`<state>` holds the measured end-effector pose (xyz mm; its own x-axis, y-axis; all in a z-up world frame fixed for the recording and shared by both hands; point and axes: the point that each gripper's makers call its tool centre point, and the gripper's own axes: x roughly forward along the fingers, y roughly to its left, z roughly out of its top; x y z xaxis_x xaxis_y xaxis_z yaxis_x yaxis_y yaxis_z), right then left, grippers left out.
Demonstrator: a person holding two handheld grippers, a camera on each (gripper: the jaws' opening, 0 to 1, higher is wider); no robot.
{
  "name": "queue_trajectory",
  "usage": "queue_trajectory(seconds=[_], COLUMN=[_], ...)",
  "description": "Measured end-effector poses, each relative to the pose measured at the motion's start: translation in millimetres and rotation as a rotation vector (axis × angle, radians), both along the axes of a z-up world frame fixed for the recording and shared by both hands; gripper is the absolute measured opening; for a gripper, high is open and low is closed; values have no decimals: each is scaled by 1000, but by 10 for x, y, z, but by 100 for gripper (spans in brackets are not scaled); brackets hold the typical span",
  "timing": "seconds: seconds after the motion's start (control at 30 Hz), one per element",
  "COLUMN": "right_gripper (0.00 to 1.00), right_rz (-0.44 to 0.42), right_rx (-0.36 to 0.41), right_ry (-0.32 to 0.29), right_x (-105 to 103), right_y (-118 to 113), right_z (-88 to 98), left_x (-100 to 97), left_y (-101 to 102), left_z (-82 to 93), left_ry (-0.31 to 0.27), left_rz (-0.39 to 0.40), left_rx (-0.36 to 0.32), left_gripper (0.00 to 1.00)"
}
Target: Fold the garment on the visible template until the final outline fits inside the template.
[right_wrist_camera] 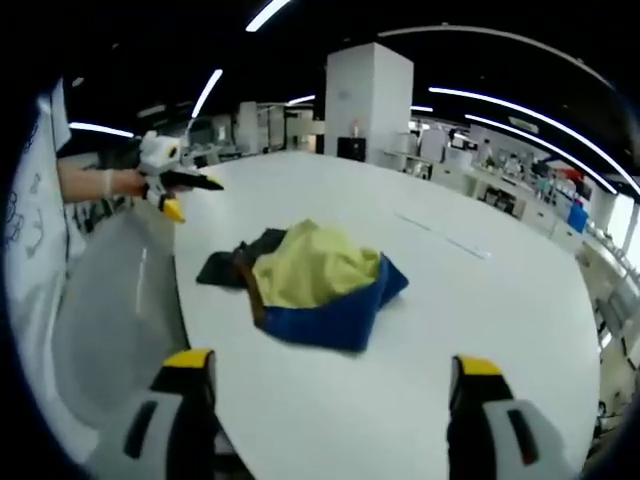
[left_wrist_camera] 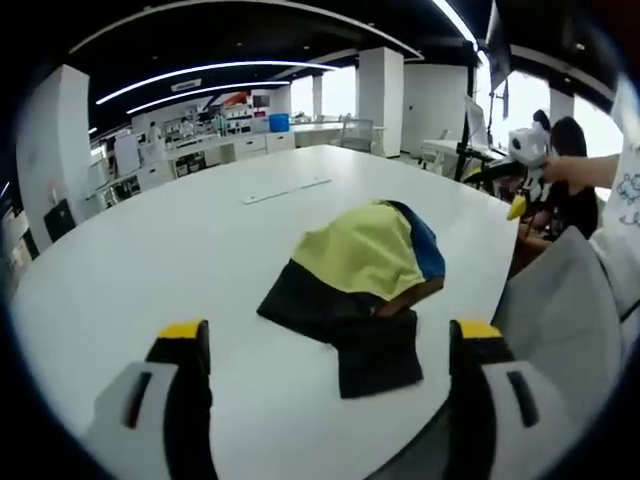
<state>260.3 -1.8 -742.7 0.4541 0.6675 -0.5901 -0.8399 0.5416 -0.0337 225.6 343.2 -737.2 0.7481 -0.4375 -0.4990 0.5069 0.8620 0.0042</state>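
Left gripper [left_wrist_camera: 325,345] spread wide and empty; the crumpled garment [left_wrist_camera: 355,280] lies on the white counter [left_wrist_camera: 170,250] just ahead, slightly right. Right gripper [right_wrist_camera: 325,375] equally wide, garment [right_wrist_camera: 310,280] ahead, neither clearly nearer

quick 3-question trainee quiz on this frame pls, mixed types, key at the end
1. True or false: the garment lies flat and neatly spread on the white table.
2. Multiple choice: how do the jaws of the left gripper stand? A) shut on the garment B) open, holding nothing C) shut on nothing
3. Fill in: in the right gripper view the top panel of the garment is ____, with blue below it.

Key:
1. False: it sits in a crumpled heap.
2. B. The right gripper stands the same way.
3. Yellow.
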Motion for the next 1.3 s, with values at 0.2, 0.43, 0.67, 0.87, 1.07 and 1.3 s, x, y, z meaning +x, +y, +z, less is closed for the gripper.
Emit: queue_trajectory(seconds=[0.2,0.43,0.67,0.87,1.07,1.3], right_gripper=[98,98,98,97,97,98], right_rz=[13,-7,-75,-105,-130,-101], right_rx=[-7,-29,-27,-65,-90,-105], right_ry=[-6,-14,-21,-10,-7,-9], right_x=[-21,-20,-118,-269,-339,-347], right_y=[84,71,183,236,257,311], right_z=[38,116,278,281,250,255], left_x=[-59,-40,-25,74,160,215], left_y=[20,141,206,236,204,182], left_z=[42,92,170,138,155,105], left_ry=[-4,-12,-23,-31,-48,-49], left_rz=[-3,-24,-115,-180,-205,-191], left_rx=[-9,-10,-4,-13,-72,-83], left_gripper=[96,95,94,93,92,91])
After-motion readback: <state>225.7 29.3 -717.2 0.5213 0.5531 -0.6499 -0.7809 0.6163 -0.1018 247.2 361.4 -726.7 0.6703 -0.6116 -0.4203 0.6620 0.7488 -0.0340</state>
